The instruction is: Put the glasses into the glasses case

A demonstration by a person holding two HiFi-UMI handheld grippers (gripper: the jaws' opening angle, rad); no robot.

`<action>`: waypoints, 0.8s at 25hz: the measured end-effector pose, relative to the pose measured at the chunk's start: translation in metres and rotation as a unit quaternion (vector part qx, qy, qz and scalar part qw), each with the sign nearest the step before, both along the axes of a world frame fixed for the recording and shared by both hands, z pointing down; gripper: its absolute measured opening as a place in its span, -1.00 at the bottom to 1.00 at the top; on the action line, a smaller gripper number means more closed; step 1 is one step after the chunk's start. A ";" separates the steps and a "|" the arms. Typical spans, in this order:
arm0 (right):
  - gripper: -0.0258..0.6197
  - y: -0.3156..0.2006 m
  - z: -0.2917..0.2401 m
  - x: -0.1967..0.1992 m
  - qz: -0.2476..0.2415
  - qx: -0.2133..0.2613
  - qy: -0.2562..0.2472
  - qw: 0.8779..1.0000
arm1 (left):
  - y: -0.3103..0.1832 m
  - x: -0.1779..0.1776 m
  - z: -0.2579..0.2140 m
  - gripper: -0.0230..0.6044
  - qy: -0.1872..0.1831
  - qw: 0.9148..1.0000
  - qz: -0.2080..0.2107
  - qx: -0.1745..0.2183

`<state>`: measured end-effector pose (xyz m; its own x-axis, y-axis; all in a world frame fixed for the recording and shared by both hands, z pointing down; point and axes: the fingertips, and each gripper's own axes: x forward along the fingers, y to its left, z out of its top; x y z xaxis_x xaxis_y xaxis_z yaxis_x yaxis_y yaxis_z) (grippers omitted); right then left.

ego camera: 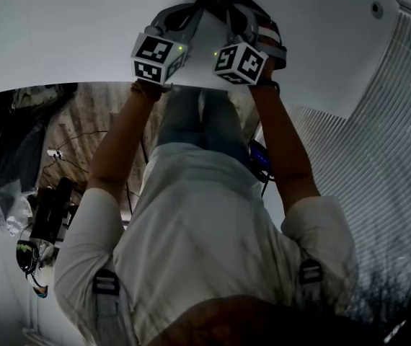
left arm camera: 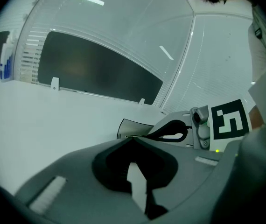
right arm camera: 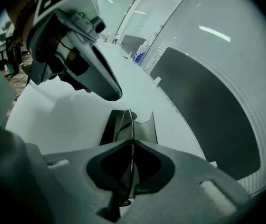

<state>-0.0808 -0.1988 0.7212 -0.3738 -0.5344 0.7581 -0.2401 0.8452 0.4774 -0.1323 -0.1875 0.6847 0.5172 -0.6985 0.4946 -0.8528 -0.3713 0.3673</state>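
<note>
The right claw [right arm camera: 132, 143] is pressed together on the glasses [right arm camera: 130, 125], pinching the thin frame so that it stands edge-on between the jaws. Just past its tips, at the centre of the right gripper view, the dark case [right arm camera: 144, 127] lies open on the white table [right arm camera: 67, 120]. The glasses line up with the case's length, which looks chosen so they can slide straight in. Whether the frame touches the case yet I cannot tell.

The left claw [left arm camera: 129, 137] has its jaws closed tip to tip with nothing seen between them. In the upper left of the right gripper view it hangs over the table beside the case, apart from it. It seems placed there to steady the case or shut the lid.

In the head view both claws sit close together at the top centre.
</note>
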 end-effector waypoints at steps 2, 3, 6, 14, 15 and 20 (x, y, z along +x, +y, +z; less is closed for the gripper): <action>-0.86 0.002 0.006 0.001 -0.002 0.002 0.005 1.000 | 0.002 0.001 0.002 -0.92 0.000 1.000 -0.001 -0.001; -0.86 0.003 0.008 0.001 -0.003 0.006 0.007 1.000 | 0.004 0.001 0.003 -0.92 0.001 1.000 -0.002 -0.002; -0.83 0.003 0.010 0.001 -0.006 0.014 0.010 1.000 | 0.007 0.003 0.004 -0.92 0.005 1.000 -0.002 -0.002; -0.62 0.004 0.001 0.002 -0.005 -0.008 -0.020 1.000 | 0.012 0.011 -0.001 -0.92 0.009 1.000 0.006 -0.012; -0.62 0.006 -0.002 0.002 -0.004 -0.011 -0.025 1.000 | 0.014 0.012 -0.002 -0.92 0.009 1.000 0.007 -0.013; -0.61 0.018 -0.018 0.001 -0.006 -0.015 -0.035 0.999 | 0.024 0.015 -0.013 -0.92 0.012 1.000 0.010 -0.011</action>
